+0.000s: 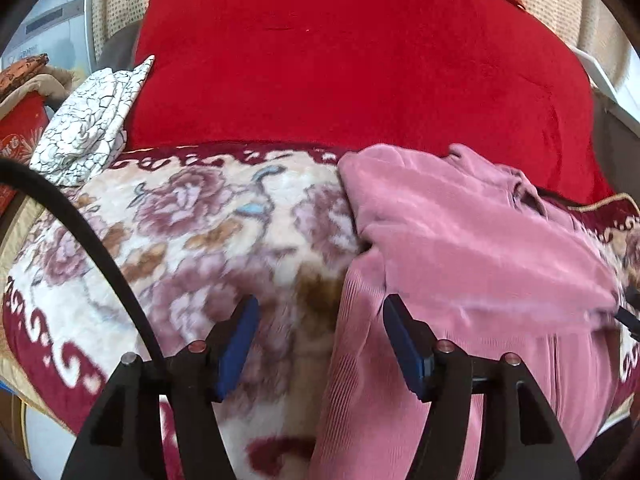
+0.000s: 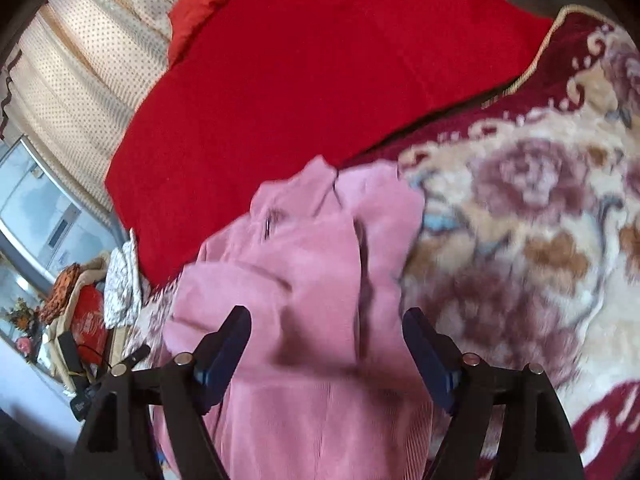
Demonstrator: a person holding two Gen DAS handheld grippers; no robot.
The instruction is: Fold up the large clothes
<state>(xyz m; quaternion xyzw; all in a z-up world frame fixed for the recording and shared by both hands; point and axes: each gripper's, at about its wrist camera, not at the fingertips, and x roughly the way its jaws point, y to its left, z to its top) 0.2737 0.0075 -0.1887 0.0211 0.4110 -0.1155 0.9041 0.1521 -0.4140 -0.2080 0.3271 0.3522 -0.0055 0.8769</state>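
A pink ribbed garment (image 1: 460,248) lies partly folded on a floral blanket (image 1: 192,232), with its lower part hanging toward the near edge. My left gripper (image 1: 318,312) is open and empty, just above the garment's left edge. In the right wrist view the same pink garment (image 2: 316,280) lies bunched, collar end toward a red blanket (image 2: 320,64). My right gripper (image 2: 326,320) is open and empty, hovering over the garment's middle. The tip of the right gripper (image 1: 628,316) shows at the right edge of the left wrist view.
A big red blanket (image 1: 352,64) lies behind the floral one. A folded white patterned cloth (image 1: 92,124) sits at the far left. A black cable (image 1: 92,240) crosses the left. Curtains (image 2: 76,64) and a window (image 2: 36,208) stand behind. Clutter and a red box (image 2: 86,320) lie beside the bed.
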